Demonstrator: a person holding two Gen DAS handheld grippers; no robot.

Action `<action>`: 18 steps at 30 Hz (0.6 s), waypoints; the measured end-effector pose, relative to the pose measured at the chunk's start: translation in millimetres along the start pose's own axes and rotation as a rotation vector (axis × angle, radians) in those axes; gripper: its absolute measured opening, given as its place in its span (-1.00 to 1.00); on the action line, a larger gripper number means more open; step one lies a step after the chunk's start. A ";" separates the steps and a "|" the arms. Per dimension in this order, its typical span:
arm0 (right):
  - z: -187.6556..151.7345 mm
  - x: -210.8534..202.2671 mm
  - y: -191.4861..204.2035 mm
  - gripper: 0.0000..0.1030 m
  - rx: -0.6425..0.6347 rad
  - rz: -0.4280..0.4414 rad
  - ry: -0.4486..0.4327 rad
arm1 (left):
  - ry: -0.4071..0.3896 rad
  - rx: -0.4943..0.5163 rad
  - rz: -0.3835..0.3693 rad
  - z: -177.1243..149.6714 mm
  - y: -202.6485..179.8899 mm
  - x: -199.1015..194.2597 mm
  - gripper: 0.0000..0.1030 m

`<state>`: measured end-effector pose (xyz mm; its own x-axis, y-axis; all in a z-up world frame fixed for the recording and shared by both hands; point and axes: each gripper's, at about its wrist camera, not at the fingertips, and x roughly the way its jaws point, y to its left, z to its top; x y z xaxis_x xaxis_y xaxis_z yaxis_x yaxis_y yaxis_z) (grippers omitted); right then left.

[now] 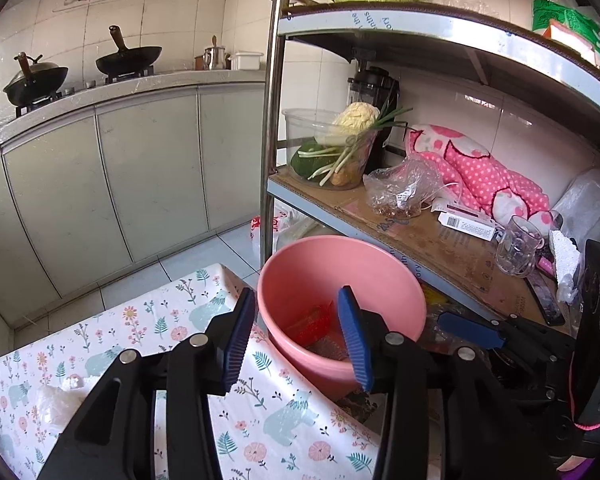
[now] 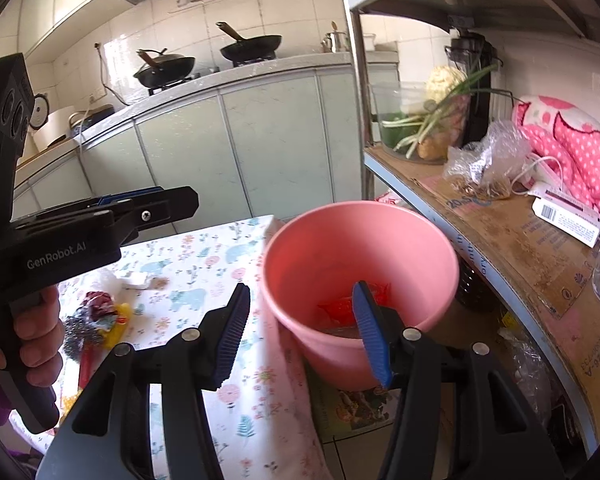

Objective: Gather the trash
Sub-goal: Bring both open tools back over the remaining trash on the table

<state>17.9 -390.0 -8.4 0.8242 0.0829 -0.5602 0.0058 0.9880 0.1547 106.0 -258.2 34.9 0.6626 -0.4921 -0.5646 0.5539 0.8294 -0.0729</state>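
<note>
**kitchenbot_fan:** So where are we? Both claws look empty to me. Our left gripper [image 1: 296, 336] has its jaws spread wide with nothing between them, and the right gripper [image 2: 302, 336] is spread just the same, hanging by the near rim of the bin [image 2: 440, 248].

**umi_tinkerer:** Yep, both empty. The pink bin sits just off the table [image 2: 204, 264] edge, beside the shelf [image 2: 512, 240], and there's already a red wrapper [image 2: 340, 308] in the bottom. What we still need is the trash pile [image 2: 100, 320] on the floral cloth: crumpled foil, something yellow, a reddish bit, plus white scraps [image 2: 136, 278] a little further back.

**kitchenbot_fan:** Which way from us though?

**umi_tinkerer:** That's the whole thing. In the right view the pile lies to the left of our right claw and nearer to us than the bin, so the bin's ahead and the trash is behind-left. Our left gripper is on that side, so we'd guess it's the nearer one and should go.

**kitchenbot_fan:** Long axis?

**umi_tinkerer:** The pile runs roughly near-to-far along the table, with a red strip trailing toward us at the near end. It's a jumble, so we can't call a clean pointing direction. We'd want the jaws straddling it across the short way.
</note>
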 end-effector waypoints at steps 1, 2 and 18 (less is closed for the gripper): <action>-0.2 -2.9 3.8 0.05 -0.005 0.002 -0.004 | -0.008 0.001 0.004 -1.1 0.6 -5.6 -0.16; -0.2 -5.4 7.1 0.05 -0.011 0.004 -0.007 | -0.015 -0.001 0.007 -1.5 0.5 -10.0 -0.15; -6.8 -36.4 65.7 0.05 -0.105 0.080 -0.018 | -0.126 -0.039 0.042 -22.6 29.4 -93.7 -0.11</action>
<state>-15.5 -327.2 16.6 0.8296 0.1606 -0.5348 -0.1188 0.9866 0.1120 48.8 -181.7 67.1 0.7439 -0.4844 -0.4605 0.5062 0.8582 -0.0850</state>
